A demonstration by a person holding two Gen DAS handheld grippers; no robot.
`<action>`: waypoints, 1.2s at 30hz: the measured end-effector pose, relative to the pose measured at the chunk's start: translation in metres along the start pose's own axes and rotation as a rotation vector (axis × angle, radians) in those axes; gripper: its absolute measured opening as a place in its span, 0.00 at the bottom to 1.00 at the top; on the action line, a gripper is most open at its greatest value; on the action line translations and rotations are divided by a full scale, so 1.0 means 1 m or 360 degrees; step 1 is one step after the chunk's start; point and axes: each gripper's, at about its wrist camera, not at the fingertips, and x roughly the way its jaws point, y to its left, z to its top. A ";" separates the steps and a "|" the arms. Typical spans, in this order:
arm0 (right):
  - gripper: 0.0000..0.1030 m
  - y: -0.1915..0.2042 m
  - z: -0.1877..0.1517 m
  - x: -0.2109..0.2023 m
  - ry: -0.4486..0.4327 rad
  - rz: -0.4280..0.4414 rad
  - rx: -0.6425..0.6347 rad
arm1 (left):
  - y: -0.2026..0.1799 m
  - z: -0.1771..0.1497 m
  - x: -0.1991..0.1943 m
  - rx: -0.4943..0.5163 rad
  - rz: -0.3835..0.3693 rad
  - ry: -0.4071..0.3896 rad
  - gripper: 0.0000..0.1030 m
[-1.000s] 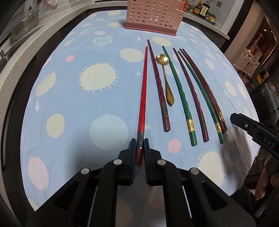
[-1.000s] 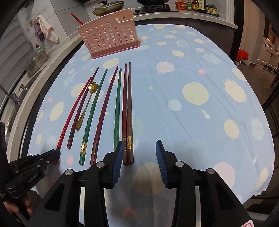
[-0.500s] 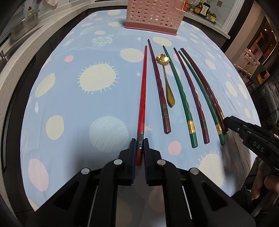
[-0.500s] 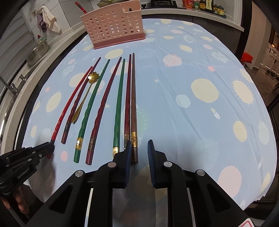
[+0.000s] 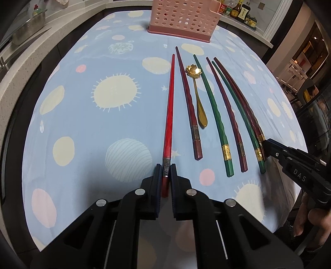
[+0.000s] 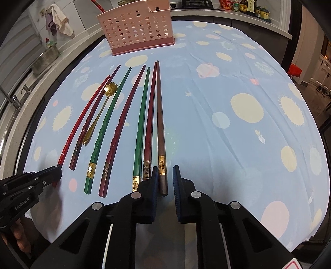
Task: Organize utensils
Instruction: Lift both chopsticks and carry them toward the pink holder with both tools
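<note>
Since the earlier frames, the right hand-held gripper has slid in over the near end of the brown chopstick, and its jaws have just been closing from a wide gap to a narrow one. They now sit together around that chopstick's butt end, just past its gold band. The left pad is against it, and only a thin strip of cloth shows beside the right pad. The dark red chopstick lies touching the brown one and stays outside the jaws, just left of the left pad.

The left hand-held gripper has not shifted. Its jaws are clamped on the near end of the bright red chopstick, at the engraved silver band, and the rest of the stick runs straight away from it along the table.

Both held chopsticks lie flat on the blue planet-print tablecloth. They are the outermost sticks of a row of seven. Between them lie other dark red sticks, two green chopsticks and a gold flower-bowled spoon, all pointing toward the pink perforated utensil basket. That basket stands upright at the far end of the table, well apart from both hand-held grippers.
</note>
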 end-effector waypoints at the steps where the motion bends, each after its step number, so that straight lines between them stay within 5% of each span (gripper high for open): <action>1: 0.08 0.000 0.000 -0.001 -0.0002 0.0002 0.0002 | 0.001 0.000 0.000 -0.0007 -0.0007 0.0000 0.08; 17: 0.07 0.000 0.018 -0.057 -0.0224 0.0049 0.0032 | 0.004 0.006 -0.035 -0.0037 -0.0065 -0.0132 0.07; 36: 0.07 -0.020 0.105 -0.133 -0.0610 0.0143 0.0171 | 0.016 0.093 -0.113 -0.0066 -0.0041 -0.0561 0.07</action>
